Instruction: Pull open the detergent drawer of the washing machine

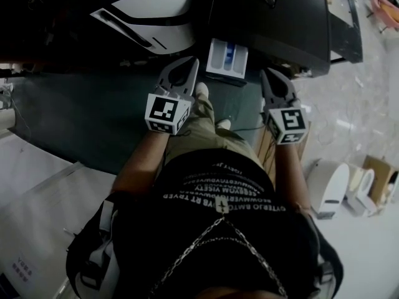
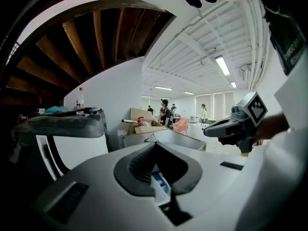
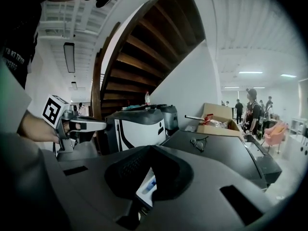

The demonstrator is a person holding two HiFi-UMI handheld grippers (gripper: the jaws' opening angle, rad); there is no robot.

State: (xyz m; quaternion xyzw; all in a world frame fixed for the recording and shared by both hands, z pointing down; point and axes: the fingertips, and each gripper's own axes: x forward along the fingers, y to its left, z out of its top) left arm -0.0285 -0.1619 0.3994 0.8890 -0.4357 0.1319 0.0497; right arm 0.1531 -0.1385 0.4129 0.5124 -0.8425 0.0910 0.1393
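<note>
Both tongs are closed tip to tip and hold nothing. In the head view the left tongs (image 1: 187, 67) and the right tongs (image 1: 270, 76) are held side by side in front of the person's body, well apart from each other. Each points toward 12 o'clock at the dark washing machine (image 1: 274, 17). The detergent drawer (image 1: 227, 58) stands pulled out of the machine's front, a white tray with blue inside, open at the top. It lies between the two tongs and a little beyond their tips, at about 2 o'clock from the left tips and about 10 o'clock from the right tips, touching neither. In the left gripper view the jaws meet at their front ends and leave an oval gap behind them; the drawer shows through that gap, low toward 6 o'clock and farther off, not gripped. The right gripper view shows the same: jaws joined at the tips, the drawer seen through the gap behind them, the machine's flat dark top stretching toward 3 o'clock. A white appliance (image 1: 156, 11) stands beside the machine, at 9 o'clock of it in the head view. The person's light trousers (image 1: 202, 126) show between the two tongs, at 6 o'clock of the drawer
</note>
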